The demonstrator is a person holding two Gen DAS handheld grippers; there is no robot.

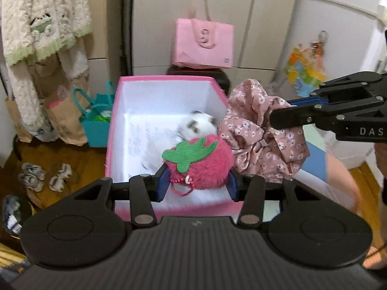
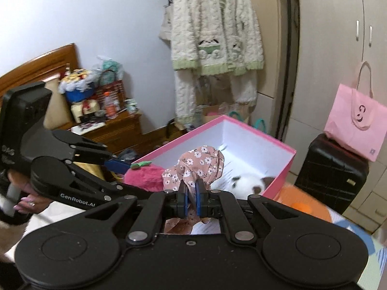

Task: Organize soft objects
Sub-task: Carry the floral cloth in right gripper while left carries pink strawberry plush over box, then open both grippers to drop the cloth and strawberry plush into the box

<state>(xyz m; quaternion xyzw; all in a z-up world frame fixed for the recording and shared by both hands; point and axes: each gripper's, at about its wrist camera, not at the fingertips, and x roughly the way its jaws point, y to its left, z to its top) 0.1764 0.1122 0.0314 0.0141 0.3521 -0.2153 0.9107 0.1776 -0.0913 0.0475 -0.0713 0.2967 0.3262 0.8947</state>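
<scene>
My left gripper (image 1: 198, 184) is shut on a fluffy pink strawberry plush (image 1: 202, 163) with a green felt leaf, held above the near end of an open pink box (image 1: 167, 79) with a white inside. A white plush toy with grey patches (image 1: 198, 125) lies inside the box. To the right, my right gripper (image 1: 283, 112) is shut on a bunched pink floral cloth (image 1: 261, 133) that hangs beside the box's right wall. In the right wrist view the right gripper (image 2: 191, 193) pinches the floral cloth (image 2: 193, 164), with the strawberry plush (image 2: 145, 177) and left gripper (image 2: 130, 178) at its left.
A pink tote bag (image 1: 203, 43) sits on a black suitcase (image 2: 331, 166) behind the box. A teal bag (image 1: 96, 120), paper bags and shoes (image 1: 43, 176) are on the floor at left. A cream cardigan (image 2: 215, 31) hangs on the wall beside a cluttered wooden nightstand (image 2: 111, 130).
</scene>
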